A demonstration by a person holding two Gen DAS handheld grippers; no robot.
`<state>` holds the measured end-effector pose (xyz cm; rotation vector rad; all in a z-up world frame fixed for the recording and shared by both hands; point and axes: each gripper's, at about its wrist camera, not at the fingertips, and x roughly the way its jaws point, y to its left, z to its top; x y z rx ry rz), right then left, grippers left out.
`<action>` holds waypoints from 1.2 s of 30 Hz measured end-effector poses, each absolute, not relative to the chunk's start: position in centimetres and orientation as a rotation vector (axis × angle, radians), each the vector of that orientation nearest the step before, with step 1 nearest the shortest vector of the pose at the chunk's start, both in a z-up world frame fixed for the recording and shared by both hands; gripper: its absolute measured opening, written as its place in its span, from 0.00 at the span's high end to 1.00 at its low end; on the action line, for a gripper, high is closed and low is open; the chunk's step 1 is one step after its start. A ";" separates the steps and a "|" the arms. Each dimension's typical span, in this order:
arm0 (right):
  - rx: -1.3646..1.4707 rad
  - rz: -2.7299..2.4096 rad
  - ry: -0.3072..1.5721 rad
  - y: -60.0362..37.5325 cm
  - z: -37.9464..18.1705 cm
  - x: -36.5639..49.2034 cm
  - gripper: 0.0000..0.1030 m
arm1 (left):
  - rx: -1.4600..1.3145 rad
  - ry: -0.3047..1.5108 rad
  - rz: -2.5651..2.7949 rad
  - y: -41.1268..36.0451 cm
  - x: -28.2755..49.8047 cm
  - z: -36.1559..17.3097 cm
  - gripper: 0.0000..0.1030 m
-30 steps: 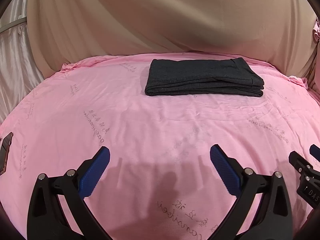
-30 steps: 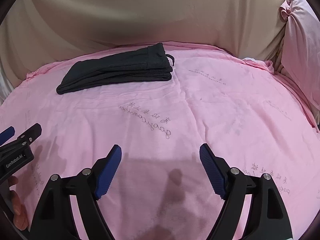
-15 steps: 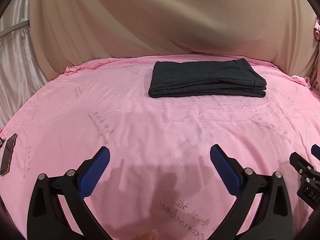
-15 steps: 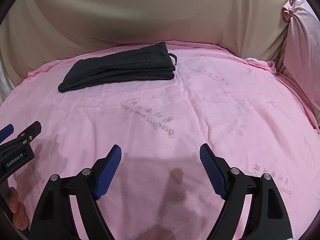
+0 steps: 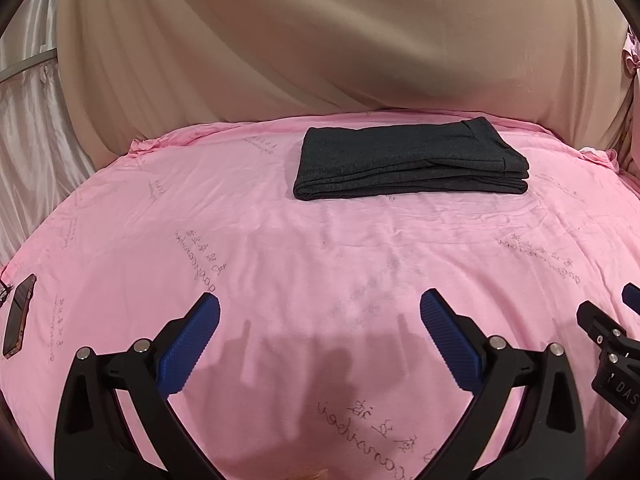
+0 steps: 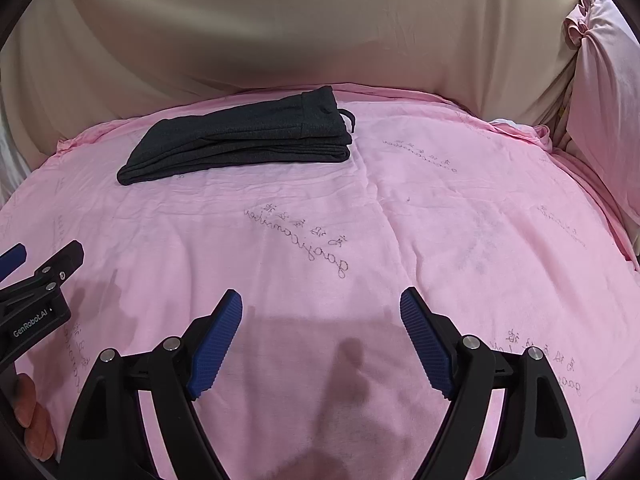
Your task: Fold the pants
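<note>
Looking along my left gripper [image 5: 320,326], I see both blue pads spread wide at the bottom of the frame with only pink sheet [image 5: 280,240] between them; nothing is gripped. My right gripper [image 6: 321,322] is the same in its own view: jaws wide apart, empty, above bare sheet. The pants [image 5: 408,164] lie folded into a flat dark grey rectangle in the upper middle of the left view, well apart from both grippers; in the right view they sit in the upper left, with a drawstring loop [image 6: 349,118] showing at their right end. A phone [image 5: 18,314] rests at the far left edge of the left view. Beige cloth [image 5: 320,40] fills the top of both frames. Fingertips [image 6: 30,412] show at the lower left of the right view.
</note>
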<state>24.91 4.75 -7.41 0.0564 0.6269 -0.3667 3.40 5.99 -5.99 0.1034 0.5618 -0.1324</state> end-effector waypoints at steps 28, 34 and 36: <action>0.058 -0.367 0.628 4.7 -7.4 24.9 0.22 | 0.153 0.558 -0.132 5.3 3.1 -6.0 0.04; 0.058 -0.369 0.629 4.8 -7.3 24.9 0.22 | 0.098 0.571 -0.145 6.3 3.6 -6.0 0.04; 0.059 -0.369 0.629 4.8 -7.3 24.9 0.22 | 0.099 0.568 -0.146 6.3 3.5 -6.0 0.04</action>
